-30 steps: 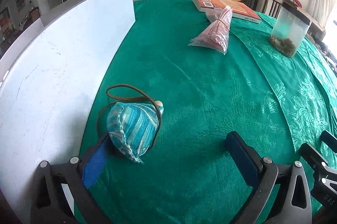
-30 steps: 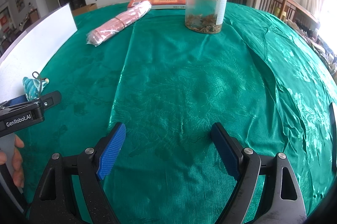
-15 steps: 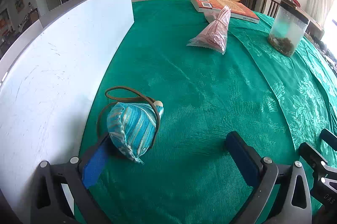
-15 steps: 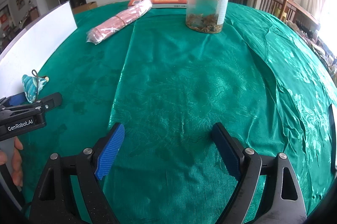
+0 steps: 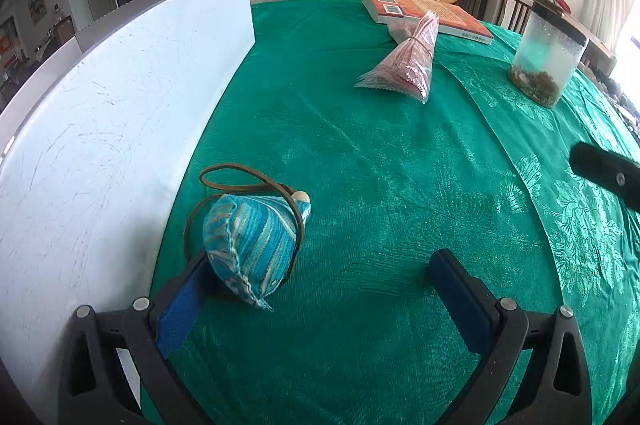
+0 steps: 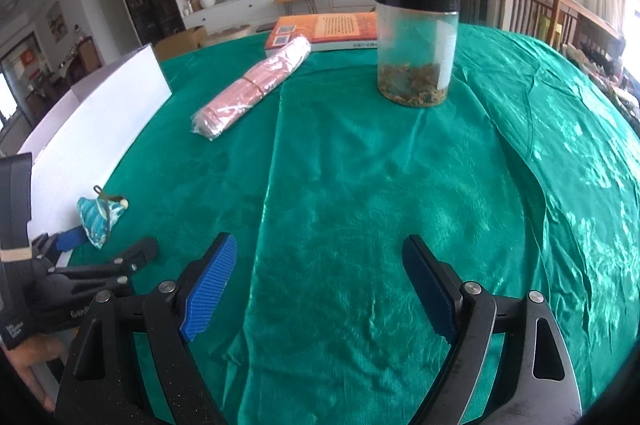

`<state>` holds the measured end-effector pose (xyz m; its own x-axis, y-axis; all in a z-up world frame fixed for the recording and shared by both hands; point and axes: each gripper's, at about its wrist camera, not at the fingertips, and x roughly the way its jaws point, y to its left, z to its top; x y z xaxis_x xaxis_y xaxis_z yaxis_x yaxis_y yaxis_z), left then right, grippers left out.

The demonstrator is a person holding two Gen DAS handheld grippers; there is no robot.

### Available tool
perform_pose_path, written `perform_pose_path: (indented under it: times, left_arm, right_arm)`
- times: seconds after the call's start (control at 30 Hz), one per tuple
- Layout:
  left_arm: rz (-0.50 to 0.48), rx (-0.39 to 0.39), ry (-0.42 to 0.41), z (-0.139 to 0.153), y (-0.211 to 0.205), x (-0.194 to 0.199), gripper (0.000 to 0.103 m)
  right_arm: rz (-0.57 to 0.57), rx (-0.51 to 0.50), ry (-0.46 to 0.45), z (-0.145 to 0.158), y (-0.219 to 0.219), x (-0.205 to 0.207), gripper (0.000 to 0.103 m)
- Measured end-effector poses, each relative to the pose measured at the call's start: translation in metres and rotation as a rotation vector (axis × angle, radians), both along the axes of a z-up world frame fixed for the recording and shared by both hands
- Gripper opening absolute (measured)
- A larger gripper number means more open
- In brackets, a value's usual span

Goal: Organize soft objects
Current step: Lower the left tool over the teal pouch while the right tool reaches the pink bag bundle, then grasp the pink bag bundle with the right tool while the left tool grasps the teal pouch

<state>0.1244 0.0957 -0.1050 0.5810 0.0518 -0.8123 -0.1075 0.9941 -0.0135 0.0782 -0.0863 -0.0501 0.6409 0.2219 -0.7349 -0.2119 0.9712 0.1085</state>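
A small teal striped fabric pouch (image 5: 252,245) with a brown cord loop lies on the green tablecloth, right in front of my left finger. It also shows in the right wrist view (image 6: 98,219). My left gripper (image 5: 316,289) is open, the pouch resting beside its left pad, not clamped. A pink wrapped soft bundle (image 5: 408,63) lies further back; it also shows in the right wrist view (image 6: 252,87). My right gripper (image 6: 316,281) is open and empty above bare cloth.
A white board (image 5: 112,105) stands upright along the left edge of the table. A clear jar with a black lid (image 6: 416,45) and an orange book (image 6: 324,31) sit at the far side. The green cloth (image 6: 360,185) has folds at the right.
The right gripper has lifted and shifted, so its view now looks from higher up and its tip shows higher at the right of the left view. The pouch and left gripper have stayed put.
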Motion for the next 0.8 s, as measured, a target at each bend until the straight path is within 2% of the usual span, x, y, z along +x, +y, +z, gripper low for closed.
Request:
perform_pose_path:
  times: [0.13,0.2,0.27,0.3,0.37,0.4,0.43,0.47,0.5,0.53,0.63,0.8]
  left_arm:
    - [0.000,0.000,0.000,0.000,0.000,0.000,0.103]
    - [0.001,0.000,0.000,0.000,0.001,0.001,0.103]
    - [0.000,-0.001,0.000,0.000,0.001,0.001,0.103]
    - [0.000,-0.001,0.000,0.000,0.001,0.001,0.103]
    - [0.000,0.000,0.000,0.000,0.001,0.001,0.103]
    - [0.000,-0.001,0.000,0.000,0.001,0.001,0.103]
    - [0.001,0.000,-0.001,0.000,0.001,0.001,0.103]
    - [0.001,0.000,-0.001,0.000,0.001,0.002,0.103]
    - [0.001,0.000,-0.001,-0.001,0.001,0.002,0.103]
    - [0.001,0.000,-0.001,-0.001,0.002,0.002,0.103]
    - [0.001,0.000,0.000,-0.001,0.002,0.003,0.103]
    - [0.002,0.000,-0.001,-0.001,0.002,0.002,0.103]
  right_arm:
    - [0.106,-0.025,0.055,0.021,0.049,0.080,0.086]
    - [0.110,0.011,0.089,0.023,0.071,0.117,0.086]
    - [0.110,0.045,0.143,0.016,0.093,0.150,0.086]
    - [0.115,0.030,0.174,0.008,0.105,0.163,0.086]
    - [0.125,-0.067,0.242,-0.015,0.130,0.182,0.086]
    - [0.138,-0.112,0.268,-0.027,0.137,0.186,0.085]
    - [0.154,-0.154,0.239,-0.031,0.141,0.182,0.082]
    - [0.167,-0.197,0.202,-0.031,0.144,0.176,0.074]
    - [0.179,-0.177,0.187,-0.031,0.141,0.170,0.066]
    - [0.173,-0.171,0.182,-0.029,0.135,0.165,0.054]
    - [0.176,-0.159,0.187,-0.024,0.114,0.143,0.041]
    - [0.153,-0.147,0.175,-0.014,0.058,0.088,0.040]
